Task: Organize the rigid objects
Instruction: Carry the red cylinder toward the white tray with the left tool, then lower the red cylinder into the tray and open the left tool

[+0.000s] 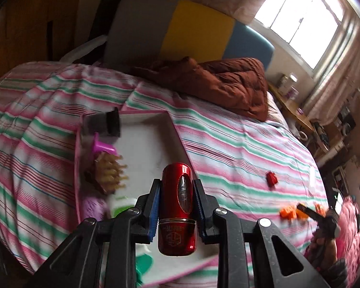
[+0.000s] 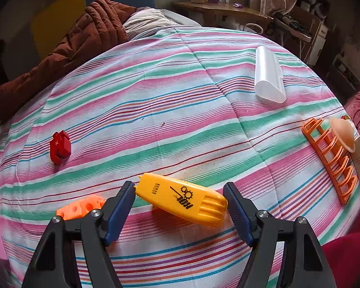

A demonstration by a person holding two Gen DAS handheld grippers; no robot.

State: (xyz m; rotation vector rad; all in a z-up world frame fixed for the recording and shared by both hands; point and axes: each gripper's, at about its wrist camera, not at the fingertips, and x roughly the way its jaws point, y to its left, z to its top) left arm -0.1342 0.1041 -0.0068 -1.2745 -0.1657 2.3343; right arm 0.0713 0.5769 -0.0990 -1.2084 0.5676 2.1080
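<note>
Bed (image 2: 180, 91) with striped cover carries everything. Brown quilt (image 1: 218, 84) bunched at the headboard end. White tray (image 1: 156, 139) with pink rim on the bed, holding a black-capped tube (image 1: 105, 124), magenta piece (image 1: 103, 146), tan comb-like item (image 1: 110, 170); blurred, can't tell more. Clear plastic cover (image 2: 268, 76) far side, well apart from the rest. Orange rack (image 2: 331, 160) at the right edge, a peach cup (image 2: 343, 132) touching its top end. Left hand-held gripper (image 1: 176, 206) clamped on a red can (image 1: 177, 206), held over the tray's near corner. Right hand-held gripper (image 2: 180, 206) jaws apart, straddling a yellow case (image 2: 182, 199) lying on the bed; left pad at its tip, right pad just clear. Orange block (image 2: 80, 207) just beside the left finger. Red block (image 2: 60, 146) farther left, alone.
</note>
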